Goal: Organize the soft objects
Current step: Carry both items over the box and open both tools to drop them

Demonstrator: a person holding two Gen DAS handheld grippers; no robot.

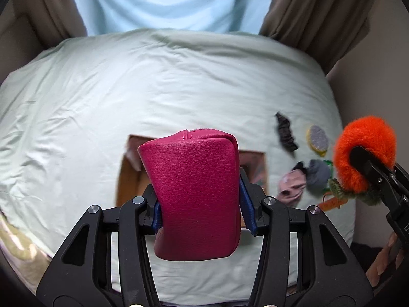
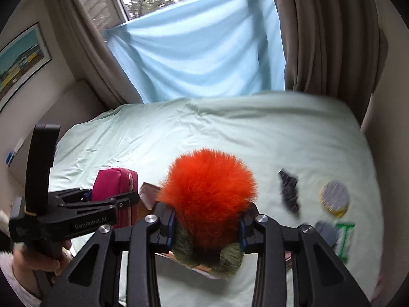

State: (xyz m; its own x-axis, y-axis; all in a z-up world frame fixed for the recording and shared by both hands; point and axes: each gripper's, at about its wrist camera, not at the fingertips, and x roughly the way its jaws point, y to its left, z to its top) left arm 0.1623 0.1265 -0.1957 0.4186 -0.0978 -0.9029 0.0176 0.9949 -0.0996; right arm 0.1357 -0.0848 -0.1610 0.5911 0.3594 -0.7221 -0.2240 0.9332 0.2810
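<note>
The box [image 1: 133,163] sits mid-frame, directly behind the pouch [image 1: 194,194] clamped in the left gripper's [image 1: 199,204] jaws. The right gripper [image 2: 207,227], at the right edge of the left view, pinches the pompom [image 2: 209,192].

Magenta pouch [image 1: 194,197]; orange-and-olive fluffy toy [image 2: 208,194]; mint sheet [image 1: 153,81]; light-blue cloth [image 2: 204,58]; tan curtains [image 2: 324,30].

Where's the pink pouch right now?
The pink pouch is clamped in the left claw, held up over the bed above the cardboard box.
</note>
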